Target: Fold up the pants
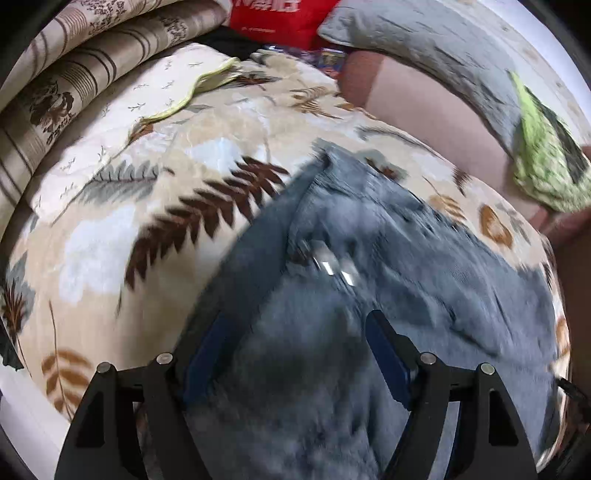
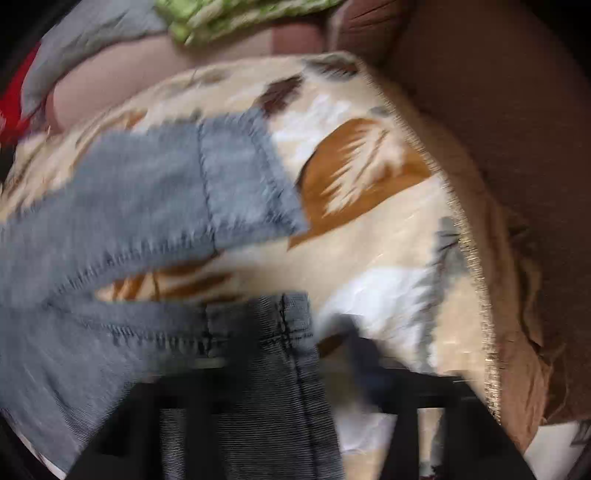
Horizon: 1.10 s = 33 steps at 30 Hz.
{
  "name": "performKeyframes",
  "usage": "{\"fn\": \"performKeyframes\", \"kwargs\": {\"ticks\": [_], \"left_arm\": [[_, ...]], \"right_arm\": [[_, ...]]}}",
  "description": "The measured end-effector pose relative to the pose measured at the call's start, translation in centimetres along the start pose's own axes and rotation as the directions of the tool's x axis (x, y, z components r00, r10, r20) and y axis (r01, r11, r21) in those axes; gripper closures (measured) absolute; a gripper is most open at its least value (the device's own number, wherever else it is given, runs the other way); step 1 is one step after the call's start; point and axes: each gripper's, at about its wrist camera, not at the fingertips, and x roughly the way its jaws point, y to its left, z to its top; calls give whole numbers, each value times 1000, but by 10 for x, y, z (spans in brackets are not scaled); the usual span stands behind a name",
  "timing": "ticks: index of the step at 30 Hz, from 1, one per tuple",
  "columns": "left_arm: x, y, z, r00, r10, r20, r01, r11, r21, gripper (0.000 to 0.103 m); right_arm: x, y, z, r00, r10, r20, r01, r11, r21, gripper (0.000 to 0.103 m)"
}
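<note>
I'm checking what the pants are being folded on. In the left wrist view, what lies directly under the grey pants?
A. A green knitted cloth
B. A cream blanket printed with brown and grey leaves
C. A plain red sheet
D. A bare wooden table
B: the grey pants lie spread on a cream blanket with a brown and grey leaf print, which shows on either side of them.

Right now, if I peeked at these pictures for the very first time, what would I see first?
First you'd see the grey pants spread over a cream blanket printed with big brown leaves. In the left wrist view the left gripper hangs open just above them, with a shiny metal bit glinting at the middle. A green cloth lies far right, and a red bag sits at the top.
</note>
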Motion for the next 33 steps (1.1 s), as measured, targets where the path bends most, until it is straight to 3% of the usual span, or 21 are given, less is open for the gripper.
{"fn": "performKeyframes", "kwargs": {"ticks": [2,5,7,10,11,12,13,14,15,16,17,21,23,24,25,26,27,28,29,30,33], "left_arm": [[13,4,18,999,-38,-20,37,998,-47,24],[36,13,40,989,-124,-78,111,982,-151,24],[45,11,48,982,-161,-96,142,974,-178,24],[49,1,50,978,-178,-109,162,976,-144,25],[52,0,52,978,-173,-113,157,977,-143,37],[54,-1,54,978,-172,-119,156,978,-137,52],[56,-3,57,981,-133,-140,117,987,-113,77],[58,-5,59,982,-114,-154,100,991,-92,82],[58,-7,61,981,-117,-155,106,992,-75,85],[55,-9,63,984,-102,-148,93,994,-61,88],[51,-9,66,987,-89,-132,82,995,-56,90],[26,-11,78,1000,-25,-18,25,999,-41,92],[34,-12,74,999,21,-28,-22,1000,-17,91],[44,-10,71,997,43,-57,-44,999,-13,89],[64,-10,66,987,86,-138,-84,996,16,78],[71,-10,65,980,95,-172,-91,995,33,76],[67,-10,66,985,87,-150,-83,996,37,73],[59,-11,70,989,79,-127,-75,996,37,55],[54,-10,75,991,76,-113,-73,997,29,39],[48,-9,80,994,70,-86,-69,998,11,34],[36,-7,109,1000,4,21,-3,999,-50,29]], "right_arm": [[-16,-14,15,996,55,71,-61,995,85,16],[-14,-17,39,990,88,111,-99,990,97,16],[3,-15,50,989,113,91,-122,987,100,16],[22,-18,59,991,130,28,-133,983,126,17],[32,-16,62,990,139,13,-140,982,130,17],[42,-13,70,989,148,1,-147,980,132,20],[47,-10,69,987,160,-7,-157,979,126,27],[52,-6,71,986,163,-18,-160,981,111,53],[55,-1,69,989,146,-39,-142,986,85,64],[58,1,70,991,124,-43,-121,990,66,66],[56,4,71,992,114,-48,-112,993,46,75],[26,11,75,998,54,28,-53,999,-11,83],[16,13,66,999,8,46,-6,999,-36,84],[25,16,59,1000,-20,12,20,998,-59,82],[49,21,48,995,-48,-83,39,994,-105,81],[61,20,39,993,-31,-116,17,993,-121,80],[51,17,38,997,-18,-71,11,994,-104,72],[43,13,41,998,-3,-57,-2,997,-77,62],[34,8,45,999,34,-31,-36,998,-42,30],[25,5,50,997,73,2,-73,997,-12,14],[12,7,85,986,125,108,-127,992,9,14]]}}
